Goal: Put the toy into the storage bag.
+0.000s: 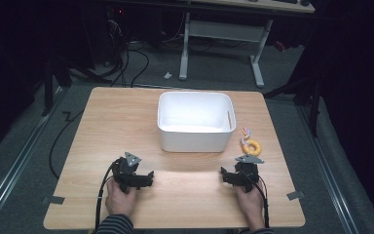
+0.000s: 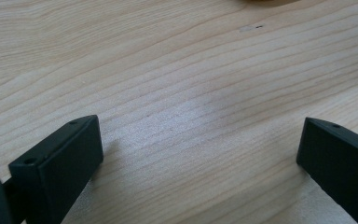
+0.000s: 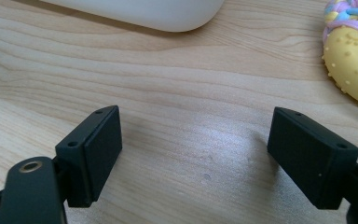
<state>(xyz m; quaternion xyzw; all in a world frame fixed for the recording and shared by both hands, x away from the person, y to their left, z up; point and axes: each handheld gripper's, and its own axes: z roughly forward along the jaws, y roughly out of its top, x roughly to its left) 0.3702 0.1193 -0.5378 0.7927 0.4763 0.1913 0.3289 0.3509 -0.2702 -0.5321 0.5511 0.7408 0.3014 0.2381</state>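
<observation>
A white plastic bin [image 1: 196,122] stands on the wooden table [image 1: 107,126], a little behind its middle. Just right of the bin lies a yellow knobbly ring toy [image 1: 251,145] with a pastel braided rope on it. The toy [image 3: 352,56] appears at the upper right of the right gripper view, the bin's rounded corner [image 3: 158,11] at the top. My right gripper [image 1: 225,174] rests near the front right, jaws wide apart over bare wood [image 3: 193,140]. My left gripper [image 1: 148,178] rests near the front left, open too, nothing between its jaws [image 2: 198,140].
The table's front edge lies close under both hands. Two grey tape tabs [image 1: 52,199] mark its front corners. Beyond the far edge stand a white desk frame [image 1: 221,39] and loose cables on grey carpet.
</observation>
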